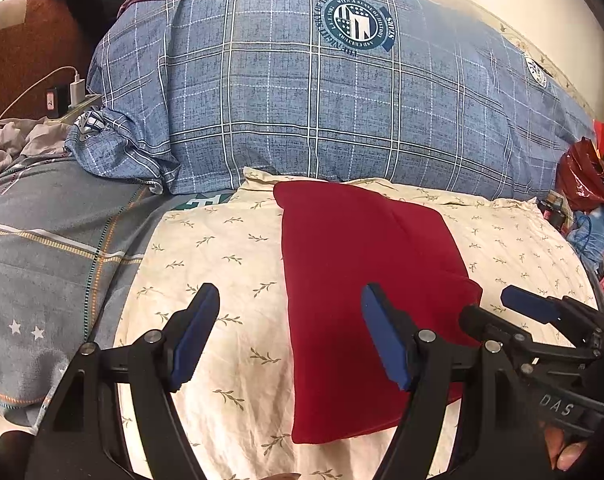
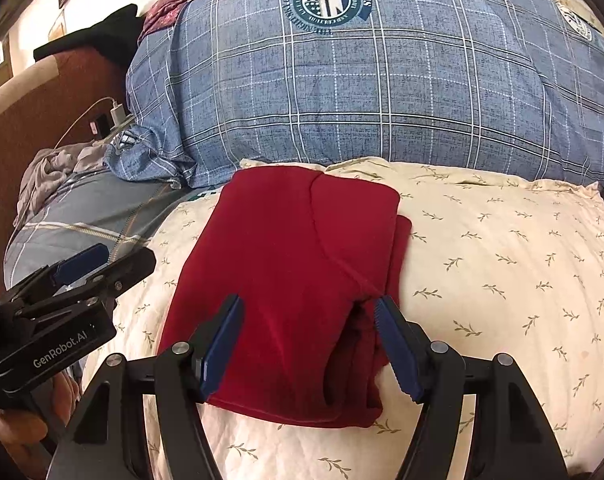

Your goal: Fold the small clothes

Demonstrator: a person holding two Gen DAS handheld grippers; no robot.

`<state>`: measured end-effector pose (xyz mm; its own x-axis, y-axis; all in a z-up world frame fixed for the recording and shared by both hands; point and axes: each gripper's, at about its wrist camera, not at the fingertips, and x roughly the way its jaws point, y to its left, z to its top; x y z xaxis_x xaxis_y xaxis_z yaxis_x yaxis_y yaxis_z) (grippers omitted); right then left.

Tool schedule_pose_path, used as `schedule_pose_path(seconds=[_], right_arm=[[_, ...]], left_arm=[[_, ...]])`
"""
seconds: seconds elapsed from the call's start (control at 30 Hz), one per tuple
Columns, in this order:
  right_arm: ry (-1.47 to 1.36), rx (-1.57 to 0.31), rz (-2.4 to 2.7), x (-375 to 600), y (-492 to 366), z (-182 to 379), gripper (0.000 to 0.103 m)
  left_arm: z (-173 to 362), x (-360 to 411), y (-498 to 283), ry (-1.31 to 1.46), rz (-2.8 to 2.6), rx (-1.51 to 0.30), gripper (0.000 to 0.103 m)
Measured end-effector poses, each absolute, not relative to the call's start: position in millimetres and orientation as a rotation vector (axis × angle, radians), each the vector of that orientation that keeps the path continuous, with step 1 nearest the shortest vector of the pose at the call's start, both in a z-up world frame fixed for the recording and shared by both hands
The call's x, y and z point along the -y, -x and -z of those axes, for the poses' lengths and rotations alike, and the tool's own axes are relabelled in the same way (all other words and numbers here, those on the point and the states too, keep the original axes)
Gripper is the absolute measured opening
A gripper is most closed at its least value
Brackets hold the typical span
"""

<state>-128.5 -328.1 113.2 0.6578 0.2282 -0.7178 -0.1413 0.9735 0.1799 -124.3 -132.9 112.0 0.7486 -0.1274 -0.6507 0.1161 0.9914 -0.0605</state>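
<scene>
A dark red garment point(image 1: 354, 276) lies folded into a long rectangle on a cream leaf-print pillow point(image 1: 222, 264). In the right wrist view the red garment point(image 2: 286, 264) shows stacked layers along its right edge. My left gripper point(image 1: 290, 336) is open and empty, hovering over the pillow and the garment's left edge. My right gripper point(image 2: 310, 344) is open and empty, just above the garment's near end. The right gripper also shows in the left wrist view point(image 1: 498, 308), beside the garment's right edge. The left gripper shows in the right wrist view point(image 2: 102, 260), left of the garment.
A big blue plaid pillow point(image 1: 322, 92) rises right behind the cream pillow point(image 2: 502, 260). A grey striped sheet point(image 1: 54, 248) lies to the left, with crumpled grey cloth point(image 1: 6, 140) and a charger on a power strip point(image 1: 76, 92) beyond. A red plastic bag point(image 1: 582, 172) and clutter sit at the right.
</scene>
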Motion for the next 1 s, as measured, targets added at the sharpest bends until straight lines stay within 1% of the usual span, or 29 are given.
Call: schedule_pose_path(seconds=[1.0], right_arm=[[-0.117,-0.867,-0.219,328,121,-99,0.070]], left_arm=[[-102,140,118,0.005,0.139,-0.736,0.073]])
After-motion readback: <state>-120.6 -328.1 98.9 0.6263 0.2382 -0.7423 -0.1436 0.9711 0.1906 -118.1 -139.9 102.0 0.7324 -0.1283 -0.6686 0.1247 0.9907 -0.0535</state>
